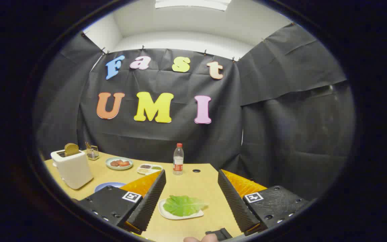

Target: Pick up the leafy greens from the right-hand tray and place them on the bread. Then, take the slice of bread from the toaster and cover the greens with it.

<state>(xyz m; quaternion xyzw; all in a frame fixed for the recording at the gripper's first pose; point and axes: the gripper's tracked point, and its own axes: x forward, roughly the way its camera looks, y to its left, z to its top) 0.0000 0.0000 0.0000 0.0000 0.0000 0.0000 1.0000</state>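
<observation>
The gripper (190, 198) is hovering with its fingers (149, 201) standing wide apart, and a fingertip (202, 239) is showing just behind them.

A staged recording booth: black cloth walls (166, 134) around a table (193, 185) with a toaster (72, 168).

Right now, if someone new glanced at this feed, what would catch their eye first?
The green leaf on a white tray, lying between the open fingers of the hand-held gripper, stands out first. Next comes the white toaster beyond the left finger, a bread slice poking from its slot. A bottle stands at the table's far edge.
</observation>
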